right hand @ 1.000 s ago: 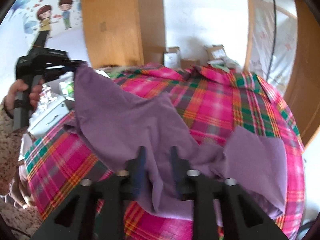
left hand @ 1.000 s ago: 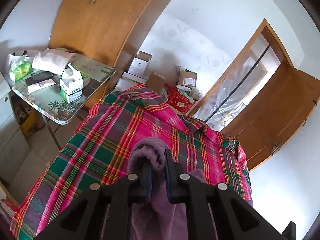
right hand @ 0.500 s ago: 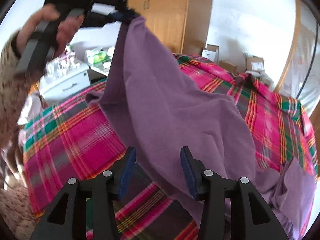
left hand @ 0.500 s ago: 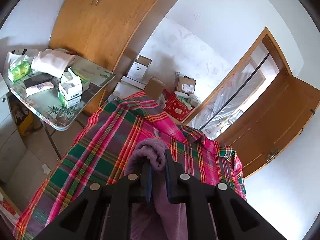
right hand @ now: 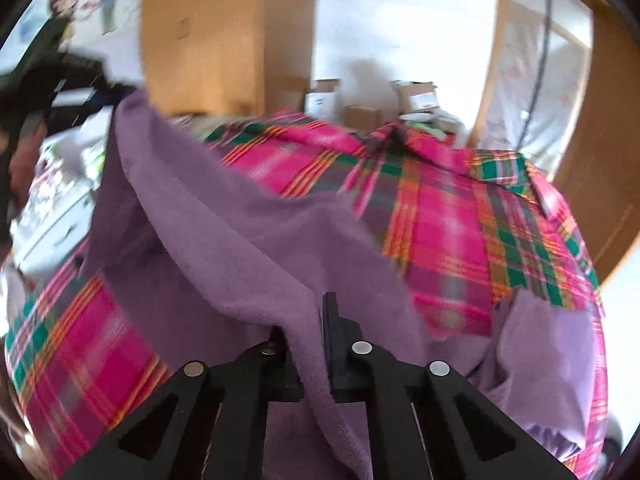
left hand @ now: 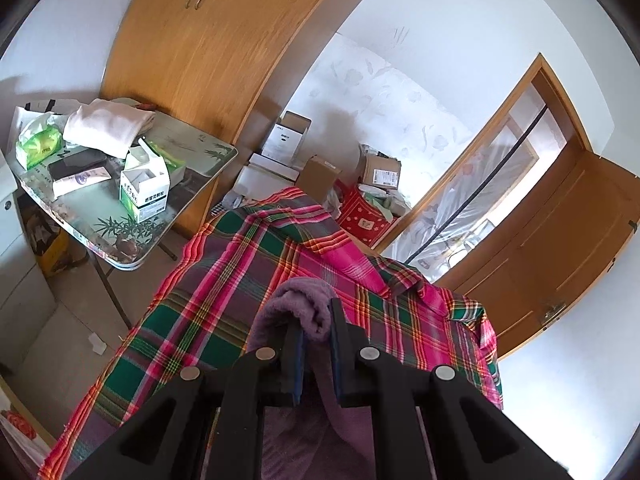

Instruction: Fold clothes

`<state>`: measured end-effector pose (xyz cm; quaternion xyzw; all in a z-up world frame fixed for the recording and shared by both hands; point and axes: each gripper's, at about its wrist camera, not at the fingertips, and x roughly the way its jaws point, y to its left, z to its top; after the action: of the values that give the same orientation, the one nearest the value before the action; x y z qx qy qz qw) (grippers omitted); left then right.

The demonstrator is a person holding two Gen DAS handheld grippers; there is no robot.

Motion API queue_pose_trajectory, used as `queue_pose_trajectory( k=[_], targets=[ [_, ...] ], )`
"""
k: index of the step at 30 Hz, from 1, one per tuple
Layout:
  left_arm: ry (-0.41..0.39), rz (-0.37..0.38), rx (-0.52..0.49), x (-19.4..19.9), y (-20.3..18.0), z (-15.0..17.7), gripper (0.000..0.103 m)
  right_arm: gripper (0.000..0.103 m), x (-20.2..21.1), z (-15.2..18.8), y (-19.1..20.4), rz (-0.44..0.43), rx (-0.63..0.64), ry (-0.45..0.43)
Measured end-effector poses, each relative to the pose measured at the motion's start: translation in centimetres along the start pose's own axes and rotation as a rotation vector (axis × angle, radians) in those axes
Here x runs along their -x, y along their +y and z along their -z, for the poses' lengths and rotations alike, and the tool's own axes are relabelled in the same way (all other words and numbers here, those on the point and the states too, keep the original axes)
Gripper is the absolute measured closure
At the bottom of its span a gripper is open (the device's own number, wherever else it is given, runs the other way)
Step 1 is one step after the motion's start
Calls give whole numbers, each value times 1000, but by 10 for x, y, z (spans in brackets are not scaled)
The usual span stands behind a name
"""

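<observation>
purple garment (right hand: 248,240) hangs stretched between both grippers above the plaid-covered bed (left hand: 224,280). the left gripper (left hand: 314,334) is clamped on a bunched fold; the right gripper (right hand: 306,326) has its fingers closed on another edge. one corner lies on the plaid at right. a cluttered table (left hand: 192,156) stands left of the bed, boxes (left hand: 288,140) beyond.

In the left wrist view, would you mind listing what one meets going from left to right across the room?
Green tissue pack → white folded cloth → white and green box → purple garment in the left tool → red bag → wooden door.
</observation>
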<state>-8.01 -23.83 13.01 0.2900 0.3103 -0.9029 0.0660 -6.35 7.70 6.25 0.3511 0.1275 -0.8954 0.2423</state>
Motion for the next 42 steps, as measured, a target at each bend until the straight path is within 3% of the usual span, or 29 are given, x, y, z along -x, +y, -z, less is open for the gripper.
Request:
queue_pose_trajectory(
  k=[11,23,33,42],
  targets=[
    [17,-25,-16,-31,-1,-7,92,97,-18,-65,-34,143,8,-21],
    [84,-70,-34,-86,1,-16,92,97,-103,-109,-53,260,80,73],
    [176,-98,-8,-124,16,-9,92,97,-154,-115,-69,258,36,177],
    [174,-113,-59,-100,13,-4,82,85,-132,-109,-81,184,-34,186]
  ],
)
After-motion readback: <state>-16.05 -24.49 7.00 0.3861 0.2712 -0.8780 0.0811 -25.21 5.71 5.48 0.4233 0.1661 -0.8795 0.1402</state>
